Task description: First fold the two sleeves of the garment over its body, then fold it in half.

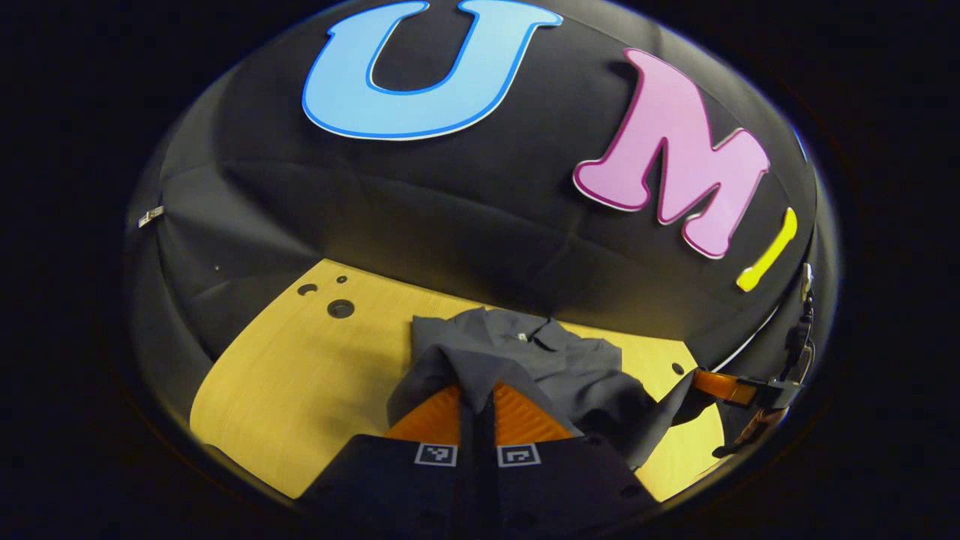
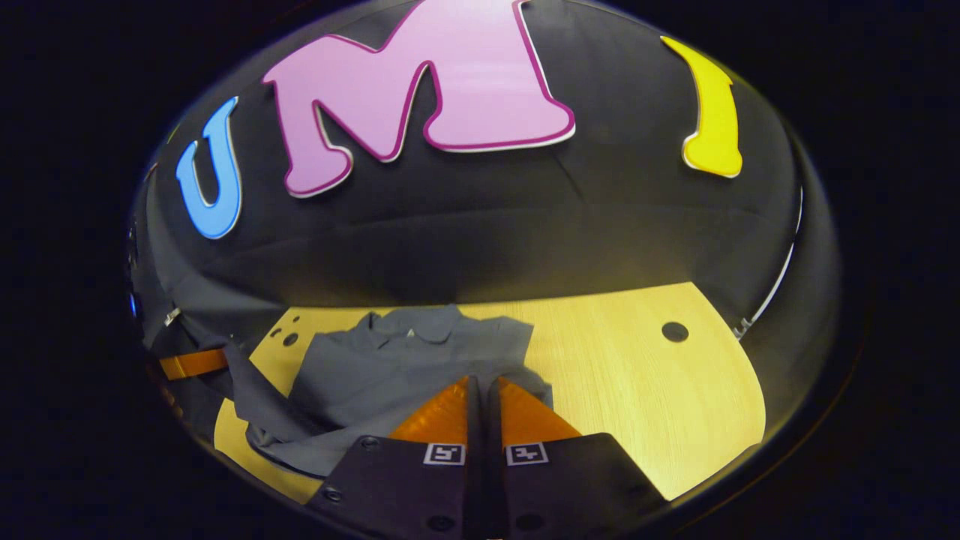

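grey cloth is bunching between the fingers of my left gripper [image 1: 477, 397], and in the left gripper view those fingers are pressing together on a lifted fold of the garment [image 1: 525, 367], which is lying on the wooden table [image 1: 300, 390] toward its far edge, collar pointing away from me. my right gripper [image 2: 480, 401] is sitting over the near right corner of the garment in the right gripper view, fingers close together with only a thin gap, but i am not seeing cloth clearly between them there; from the left gripper view, though, a flap of the fabric is stretching right toward that gripper, so it is probably pinching an edge, and i cannot tell for certain. the sides of the garment are looking drawn in over the body, with no sleeve spreading flat out on the table, so i am judging the sleeve folds as likely made and the fold in half as the part now in hand, the near hem being raised. the garment is not yet lying as a neat half.
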Demonstrator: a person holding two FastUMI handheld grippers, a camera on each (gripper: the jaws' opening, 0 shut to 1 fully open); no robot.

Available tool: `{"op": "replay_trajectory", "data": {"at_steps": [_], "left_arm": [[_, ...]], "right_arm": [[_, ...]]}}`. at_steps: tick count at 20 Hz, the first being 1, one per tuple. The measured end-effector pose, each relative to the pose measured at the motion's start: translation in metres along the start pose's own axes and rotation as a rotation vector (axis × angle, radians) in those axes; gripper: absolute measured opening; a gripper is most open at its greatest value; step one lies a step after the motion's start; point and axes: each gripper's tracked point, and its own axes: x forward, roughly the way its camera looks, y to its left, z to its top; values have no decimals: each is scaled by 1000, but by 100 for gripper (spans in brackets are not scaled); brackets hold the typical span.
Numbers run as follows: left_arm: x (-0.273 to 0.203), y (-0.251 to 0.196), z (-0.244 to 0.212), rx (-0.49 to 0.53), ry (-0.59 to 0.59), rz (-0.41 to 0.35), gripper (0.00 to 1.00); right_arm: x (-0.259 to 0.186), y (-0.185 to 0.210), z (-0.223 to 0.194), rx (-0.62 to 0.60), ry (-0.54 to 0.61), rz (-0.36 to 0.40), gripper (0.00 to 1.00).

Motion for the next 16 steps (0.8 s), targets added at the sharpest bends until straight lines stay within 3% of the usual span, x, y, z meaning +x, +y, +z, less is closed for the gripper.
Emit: {"op": "replay_trajectory", "data": {"at_steps": [8,16], "left_arm": [[105,39,30,-42,-35,54,5],[198,52,12,13,-27,41,2]], "right_arm": [[83,-8,47,58,-115,-48,5],[155,-22,31,5,-120,-108,5]]}}
